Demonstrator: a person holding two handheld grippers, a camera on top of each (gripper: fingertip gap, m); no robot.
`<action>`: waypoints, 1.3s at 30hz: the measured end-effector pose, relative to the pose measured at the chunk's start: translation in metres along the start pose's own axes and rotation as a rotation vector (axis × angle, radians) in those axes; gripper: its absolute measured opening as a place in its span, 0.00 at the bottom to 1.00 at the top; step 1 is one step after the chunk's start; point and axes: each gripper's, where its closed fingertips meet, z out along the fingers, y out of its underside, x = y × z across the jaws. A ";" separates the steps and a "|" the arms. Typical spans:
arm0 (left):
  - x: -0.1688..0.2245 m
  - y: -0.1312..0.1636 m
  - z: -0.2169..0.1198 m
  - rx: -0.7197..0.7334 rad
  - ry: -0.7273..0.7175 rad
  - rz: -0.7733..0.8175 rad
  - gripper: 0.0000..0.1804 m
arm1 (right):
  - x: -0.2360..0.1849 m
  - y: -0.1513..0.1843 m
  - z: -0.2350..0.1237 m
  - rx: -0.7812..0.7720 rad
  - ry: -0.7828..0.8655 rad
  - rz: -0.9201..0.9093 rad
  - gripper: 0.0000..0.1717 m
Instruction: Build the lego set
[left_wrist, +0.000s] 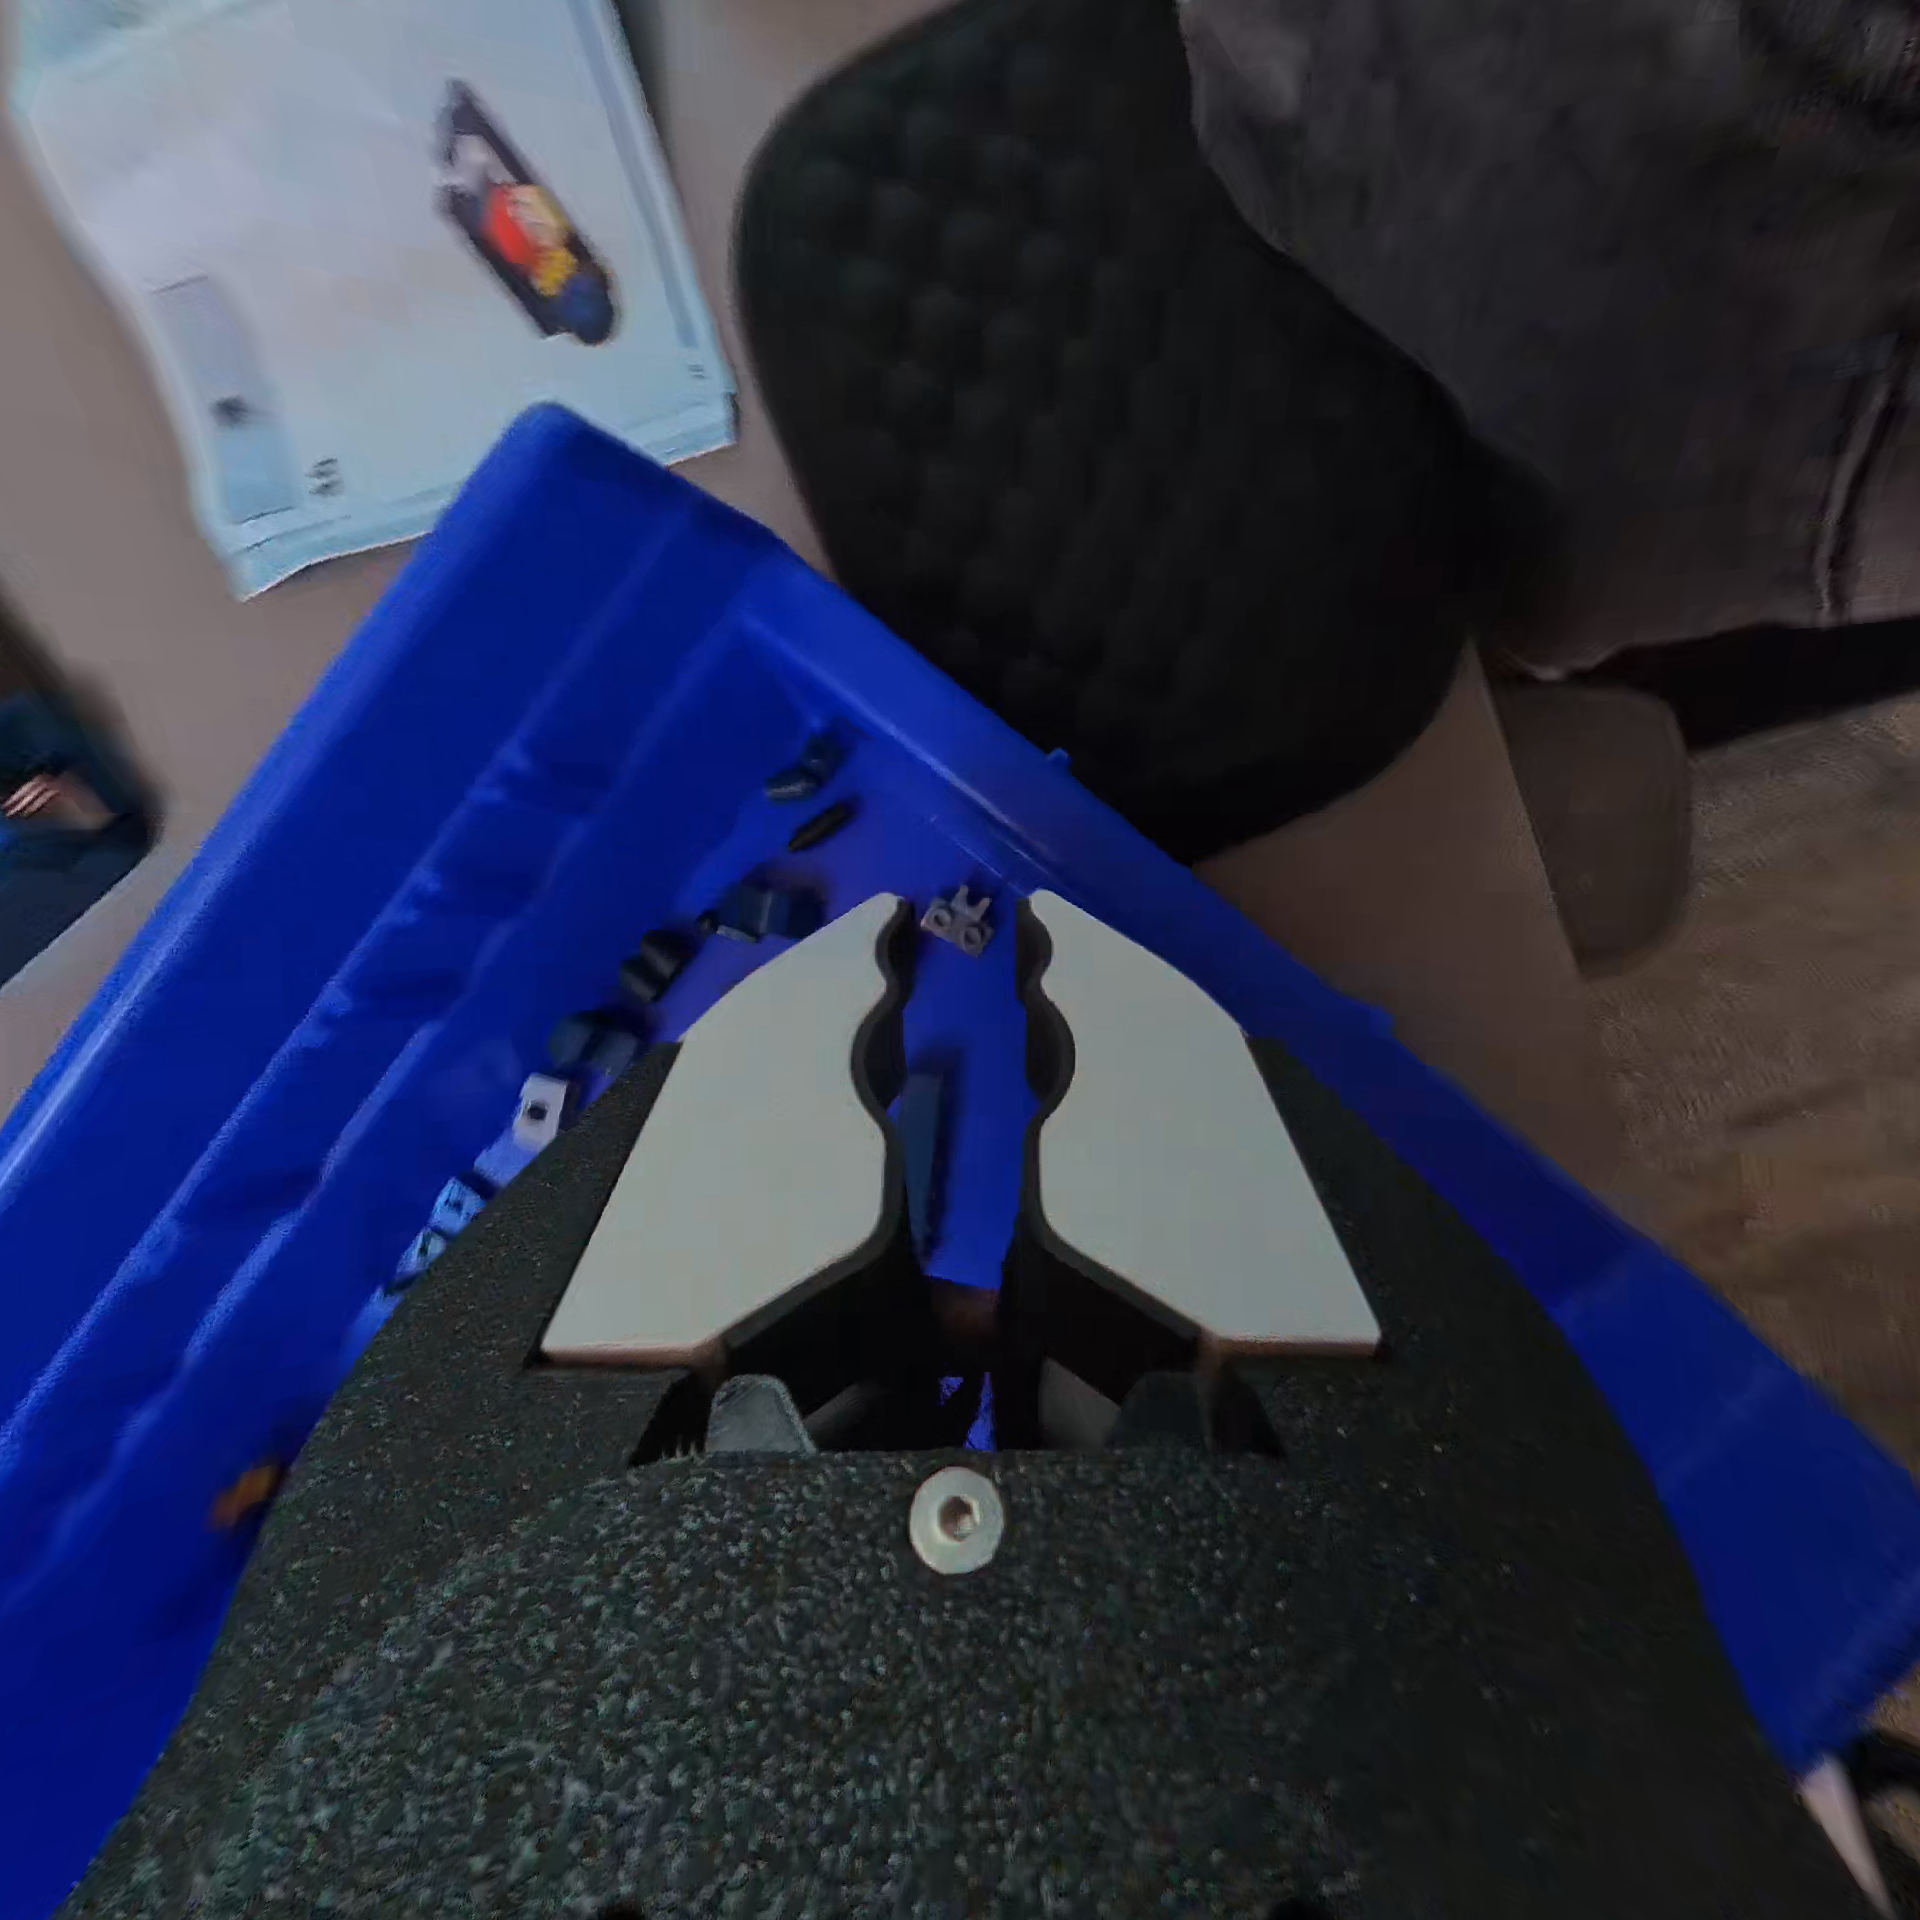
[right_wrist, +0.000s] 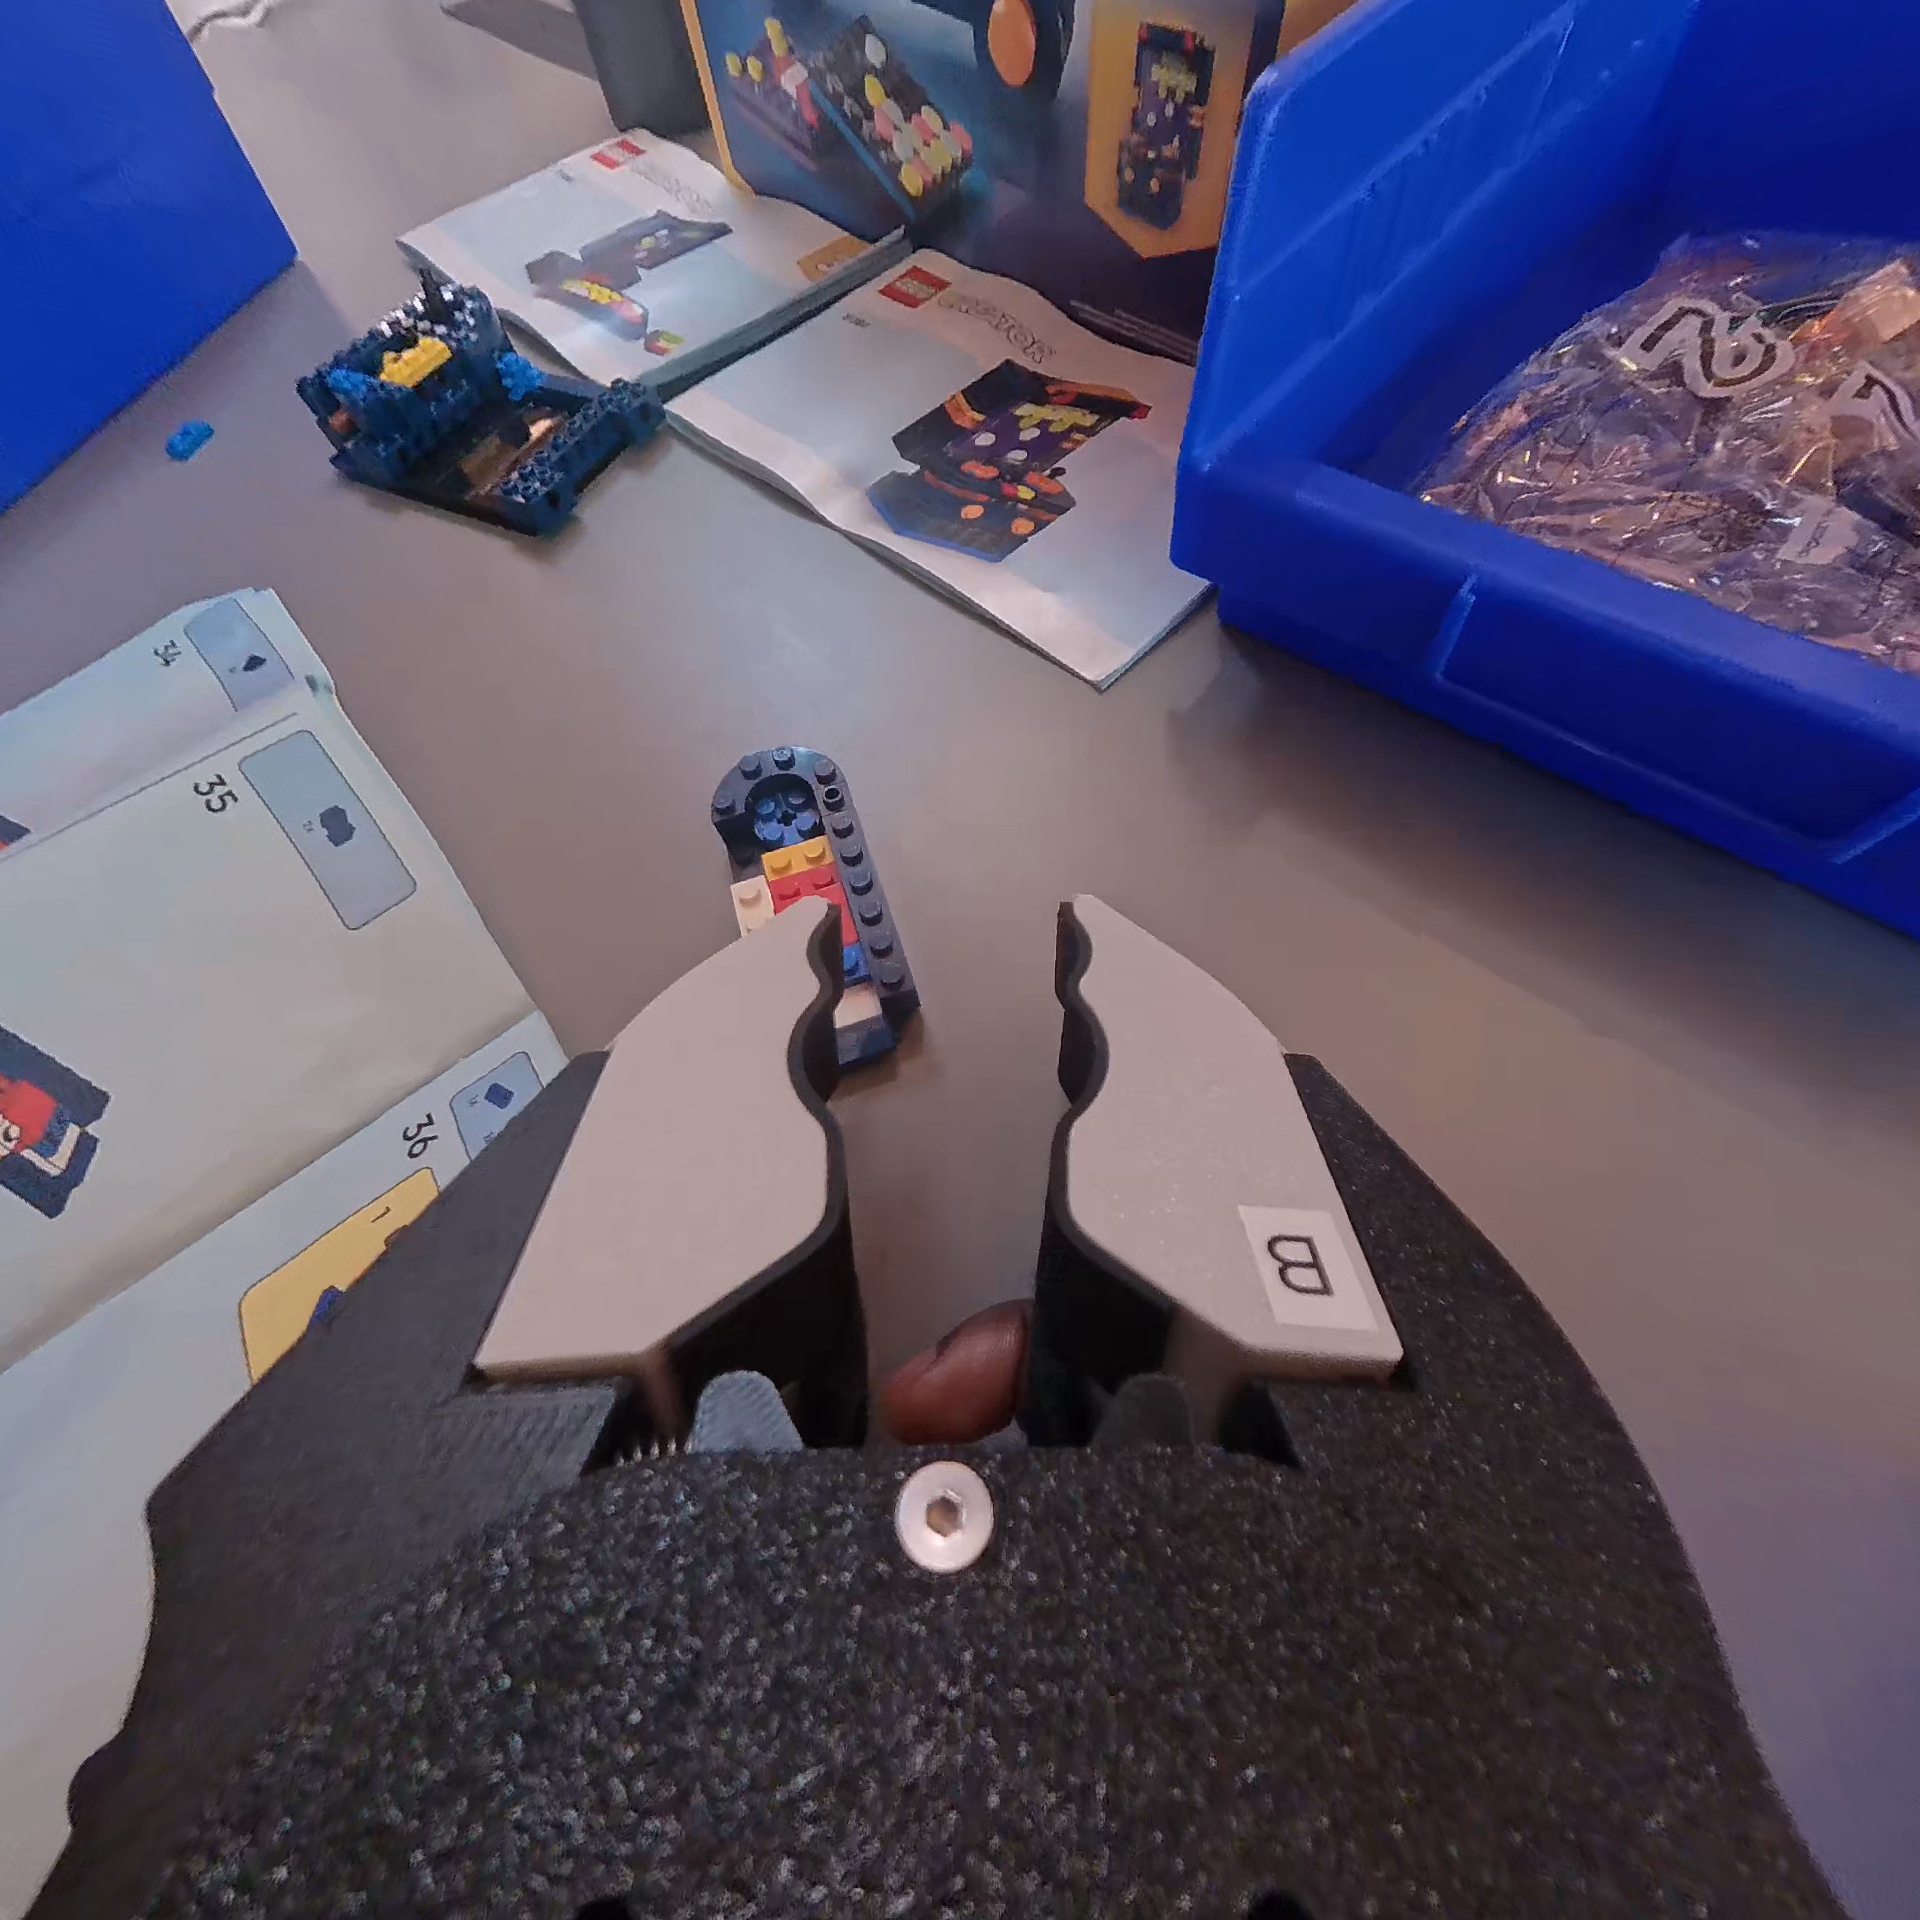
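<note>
Speckled black housing fills the near part of both wrist views, with grey fingers reaching forward from it.

Left hand-held gripper (left_wrist: 961, 914) hangs inside a blue bin (left_wrist: 582, 665), its fingers a narrow way apart and pinching nothing. A small grey clip piece (left_wrist: 958, 923) lies on the bin floor right at the fingertips, between them, with a gap to each pad. A dark blue piece (left_wrist: 923, 1143) lies nearer, in the channel between the fingers. To the left a line of small dark blue and black pieces (left_wrist: 665, 956) runs along the bin wall, with a white one (left_wrist: 538, 1114) nearer. Beyond the bin, far left, an open instruction booklet (left_wrist: 343, 260) lies on the tabletop (left_wrist: 83, 582); far right is a black knobbly cushion (left_wrist: 1039, 416).

Right hand-held gripper (right_wrist: 943, 920) is spread wide over the grey tabletop (right_wrist: 1143, 790), holding nothing. A flat dark blue brick assembly (right_wrist: 821, 883) with yellow, red and white pieces lies on the tabletop just ahead, left of centre; the left fingertip (right_wrist: 800, 935) overlaps it in the view, and I cannot tell whether they touch. An open booklet (right_wrist: 156, 935) lies to the left. Farther off are a larger blue brick build (right_wrist: 457, 416), two closed booklets (right_wrist: 935, 447) and a printed box (right_wrist: 966, 114). A blue bin (right_wrist: 1351, 468) of clear bags (right_wrist: 1714, 416) stands far right.
</note>
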 end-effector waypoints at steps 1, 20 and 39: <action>0.001 0.001 0.007 0.013 0.057 0.033 0.10 | 0.000 -0.001 -0.001 0.012 -0.001 0.005 0.23; -0.064 -0.042 -0.058 0.168 -0.358 0.013 0.04 | -0.001 -0.005 -0.008 0.060 -0.019 0.045 0.20; -0.085 -0.045 -0.043 0.149 -0.439 -0.293 0.17 | -0.007 0.000 -0.006 0.028 -0.029 0.040 0.21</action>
